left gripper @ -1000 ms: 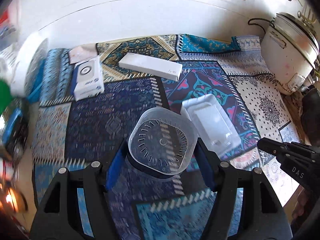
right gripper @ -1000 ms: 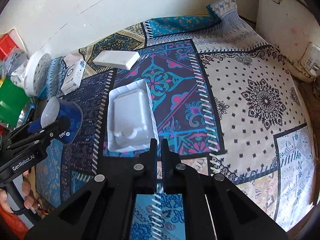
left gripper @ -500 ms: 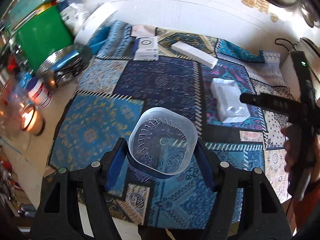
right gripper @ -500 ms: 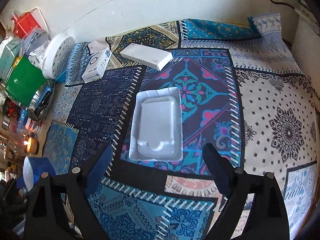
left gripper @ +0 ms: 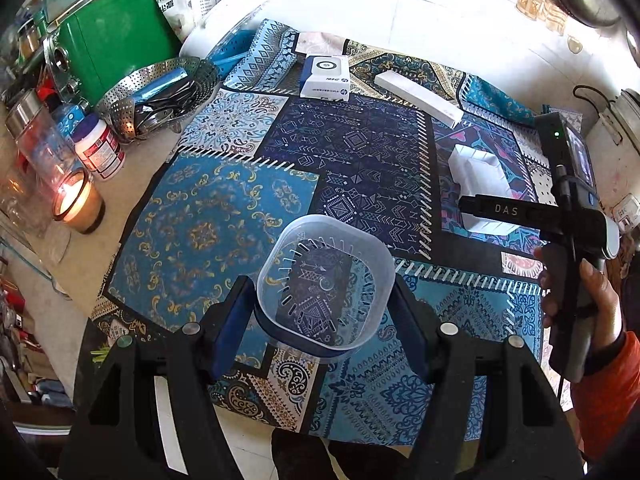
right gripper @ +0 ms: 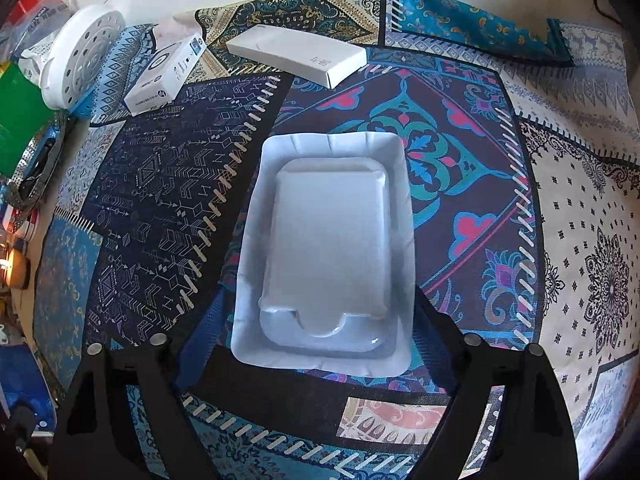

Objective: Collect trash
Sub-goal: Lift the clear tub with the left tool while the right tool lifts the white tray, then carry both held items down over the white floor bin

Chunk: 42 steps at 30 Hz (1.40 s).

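A patchwork cloth (left gripper: 248, 200) in blues, navy and cream covers the table and hangs over its near edge, with pale floor below. A white wall rises behind the table.

The left gripper (left gripper: 324, 308) is clamped on a clear tub (left gripper: 326, 280), its blue pads pressed to both sides; the tub is held above the cloth's near edge, and the pattern shows through its slotted bottom.

The right gripper (right gripper: 320, 332) has its fingers spread wide on either side of the near end of a white tray (right gripper: 326, 248), which lies flat on the cloth; whether the pads touch it I cannot tell. In the left view this gripper is seen from the side in the person's hand (left gripper: 580, 300), reaching over the tray (left gripper: 480, 184).

Farther back lie a long white box (right gripper: 298, 56) and a small box (right gripper: 166, 76) with a ring printed on it, near each other but apart.

Along the left edge, off the cloth, stand a lit candle (left gripper: 78, 204) in a glass, a white jar (left gripper: 100, 146), a steel strainer (left gripper: 156, 96), a green case (left gripper: 108, 36) and a white perforated disc (right gripper: 78, 58). At far right, a cooker (left gripper: 618, 120) with a black cord.
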### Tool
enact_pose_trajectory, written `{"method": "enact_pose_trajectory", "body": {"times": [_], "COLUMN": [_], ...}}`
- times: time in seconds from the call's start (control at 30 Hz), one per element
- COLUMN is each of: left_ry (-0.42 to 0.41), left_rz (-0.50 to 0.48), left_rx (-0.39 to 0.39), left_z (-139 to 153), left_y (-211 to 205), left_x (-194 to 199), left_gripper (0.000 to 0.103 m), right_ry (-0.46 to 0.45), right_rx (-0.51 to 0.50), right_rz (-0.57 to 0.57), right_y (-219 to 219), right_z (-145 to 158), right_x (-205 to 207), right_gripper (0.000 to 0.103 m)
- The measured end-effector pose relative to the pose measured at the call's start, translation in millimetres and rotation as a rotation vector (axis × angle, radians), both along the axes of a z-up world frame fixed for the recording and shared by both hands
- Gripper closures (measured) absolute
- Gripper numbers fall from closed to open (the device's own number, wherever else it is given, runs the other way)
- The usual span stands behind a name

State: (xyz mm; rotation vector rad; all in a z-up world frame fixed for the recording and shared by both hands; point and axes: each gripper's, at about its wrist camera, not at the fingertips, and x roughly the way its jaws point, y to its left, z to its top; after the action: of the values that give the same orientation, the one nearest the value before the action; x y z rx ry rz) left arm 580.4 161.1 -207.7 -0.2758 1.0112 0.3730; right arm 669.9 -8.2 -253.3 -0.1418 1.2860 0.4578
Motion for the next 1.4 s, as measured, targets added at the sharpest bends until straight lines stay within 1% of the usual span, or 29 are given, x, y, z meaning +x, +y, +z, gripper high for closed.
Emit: {"method": "enact_pose_trajectory", "body": {"times": [0.07,0.13,0.2,0.3,0.43,0.63,0.73,0.83,0.93,1.1,1.27,1.4], "left_ry": [0.003,-0.006,-0.014,-0.021,-0.041,-0.076,-0.080,-0.085,-0.086,-0.057,0.011,0.069], "left_rz": [0.008,0.013,0.005,-0.023,-0.080,-0.194,-0.252,-0.289,-0.325,-0.377,-0.405,-0.417], "left_rx": [-0.006,-0.022,-0.032,-0.031,-0.045,-0.064,-0.055,-0.039,-0.046,-0.044,-0.059,-0.093], "left_z": [-1.0,-0.1,1.3,4.1,8.9,17.4,19.7,20.1,18.7,9.3,-14.1,-41.7], "left_y": [-2.4,-4.7,-7.6,-14.7,-23.1,-29.8,-32.7,-34.8,-34.6,-41.4,-55.0,-67.4], "left_x": [-0.4,-1.9,-3.7,-7.1,-17.0,-49.2,-75.8,-104.9,-136.9,-179.4,-206.4,-218.0], "left_gripper": [0.036,0.036,0.036,0.036,0.036,0.036,0.036,0.036,0.036,0.036,0.036,0.036], "right_ry": [0.001,0.006,-0.015,-0.039,-0.055,-0.112,-0.142,-0.154,-0.164,-0.125,-0.042,0.018], "right_rx": [0.023,0.050,0.060,0.071,0.099,0.103,0.109,0.125,0.120,0.125,0.094,0.044], "right_rz": [0.008,0.006,0.006,0.005,-0.021,-0.080,-0.121,-0.161,-0.198,-0.246,-0.271,-0.263], "right_y": [-3.6,-10.0,-16.8,-25.2,-39.2,-54.3,-61.3,-65.2,-68.7,-75.0,-88.1,-102.6], "right_z": [1.7,5.3,13.4,26.8,49.5,87.6,102.1,109.3,110.5,101.9,74.1,44.5], "right_x": [-3.0,-7.1,-15.8,-31.4,-62.7,-129.5,-168.7,-207.2,-248.3,-301.1,-339.0,-358.7], "right_gripper": [0.034,0.035,0.035,0.035,0.035,0.035,0.035,0.035,0.035,0.035,0.035,0.035]}}
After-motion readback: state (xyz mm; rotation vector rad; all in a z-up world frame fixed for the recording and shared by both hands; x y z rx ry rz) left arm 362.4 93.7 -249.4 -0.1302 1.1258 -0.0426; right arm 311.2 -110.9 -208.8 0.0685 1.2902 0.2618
